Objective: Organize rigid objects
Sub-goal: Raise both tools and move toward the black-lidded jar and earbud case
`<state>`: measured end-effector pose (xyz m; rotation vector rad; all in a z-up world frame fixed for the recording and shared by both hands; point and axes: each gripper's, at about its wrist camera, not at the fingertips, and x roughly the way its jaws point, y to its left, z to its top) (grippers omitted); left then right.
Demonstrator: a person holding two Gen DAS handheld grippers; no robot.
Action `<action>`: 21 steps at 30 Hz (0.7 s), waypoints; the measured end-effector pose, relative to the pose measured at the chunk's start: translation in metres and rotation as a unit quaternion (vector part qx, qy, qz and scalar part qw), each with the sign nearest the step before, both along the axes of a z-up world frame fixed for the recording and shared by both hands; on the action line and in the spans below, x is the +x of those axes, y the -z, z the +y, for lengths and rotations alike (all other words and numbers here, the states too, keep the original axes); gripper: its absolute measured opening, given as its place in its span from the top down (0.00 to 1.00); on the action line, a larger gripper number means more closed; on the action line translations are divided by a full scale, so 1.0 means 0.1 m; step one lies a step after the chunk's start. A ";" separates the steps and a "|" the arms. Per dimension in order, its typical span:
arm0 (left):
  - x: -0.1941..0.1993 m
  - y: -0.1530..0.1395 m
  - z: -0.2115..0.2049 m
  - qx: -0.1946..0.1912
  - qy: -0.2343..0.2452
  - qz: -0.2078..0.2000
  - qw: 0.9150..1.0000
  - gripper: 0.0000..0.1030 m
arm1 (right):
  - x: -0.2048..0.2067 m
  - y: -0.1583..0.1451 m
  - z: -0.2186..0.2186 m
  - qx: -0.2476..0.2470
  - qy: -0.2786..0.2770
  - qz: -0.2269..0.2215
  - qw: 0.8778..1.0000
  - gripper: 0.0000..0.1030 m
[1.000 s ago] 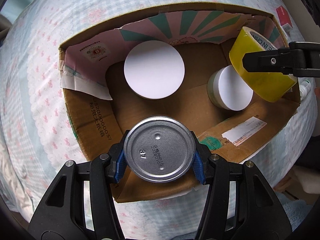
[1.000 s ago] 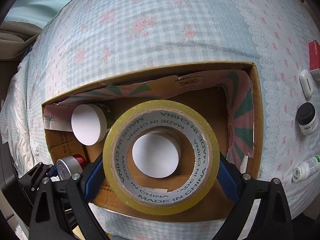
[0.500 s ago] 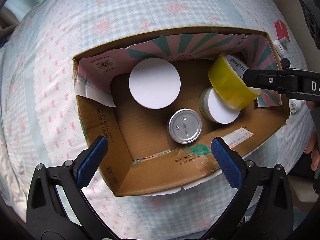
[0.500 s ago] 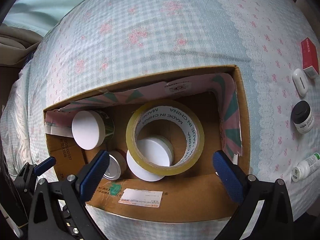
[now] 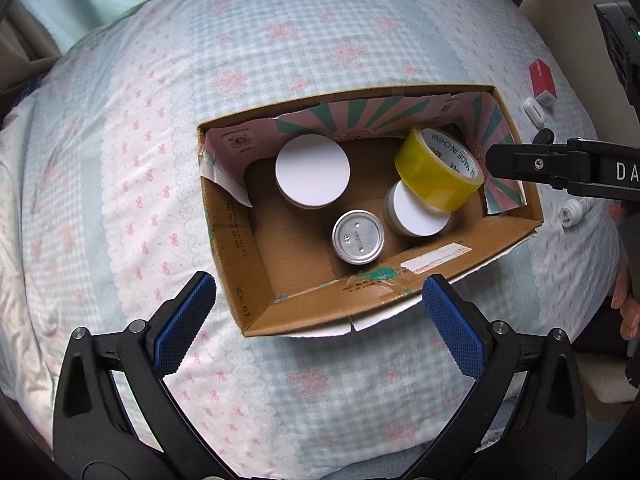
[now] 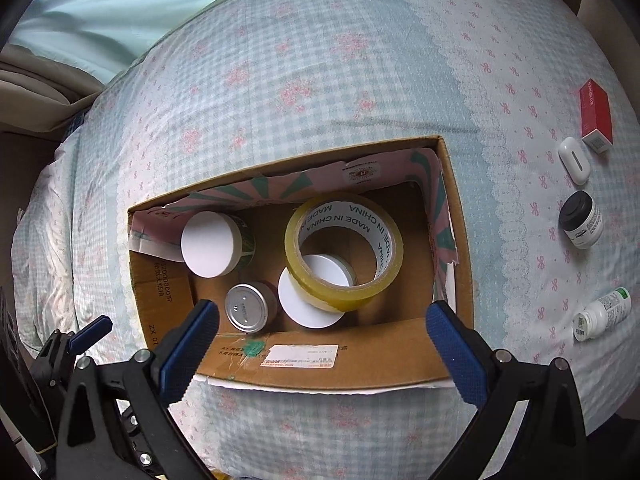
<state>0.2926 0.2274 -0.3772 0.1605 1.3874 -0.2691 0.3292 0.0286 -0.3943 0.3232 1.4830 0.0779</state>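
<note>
Inside the brown cardboard box (image 6: 456, 240), the yellow roll of packing tape (image 6: 344, 256) leans on a white-lidded round jar (image 6: 310, 304) — it may slide onto the silver tin can (image 6: 246, 307). Both left tongs (image 5: 316, 312) and right tongs (image 6: 320, 338) gape wide, empty.

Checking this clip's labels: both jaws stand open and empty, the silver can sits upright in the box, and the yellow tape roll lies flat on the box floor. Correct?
Not quite. The yellow tape roll is not flat on the floor of the box; it leans tilted on the white-lidded jar, as the right wrist view shows. The silver can does sit upright, and both jaws are open and empty.
</note>
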 end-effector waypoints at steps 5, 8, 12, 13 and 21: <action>-0.22 -0.32 0.17 -0.015 -0.025 -0.031 0.999 0.00 | -0.21 -0.27 0.10 -0.013 -0.012 -0.009 1.000 0.00; -0.40 -0.52 0.25 -0.012 -0.032 -0.054 0.998 0.00 | -0.35 -0.45 0.14 -0.025 -0.015 -0.025 0.999 0.00; -0.64 -0.72 0.33 -0.016 -0.046 -0.069 0.996 0.00 | -0.58 -0.69 0.20 -0.040 -0.024 -0.042 0.998 0.00; -0.70 -0.78 0.35 -0.018 -0.048 -0.072 0.996 0.00 | -0.64 -0.76 0.21 -0.046 -0.027 -0.047 0.998 0.00; -1.07 -1.15 0.32 -0.030 -0.037 -0.106 0.993 0.00 | -1.09 -1.22 0.16 -0.103 -0.037 -0.074 0.991 0.00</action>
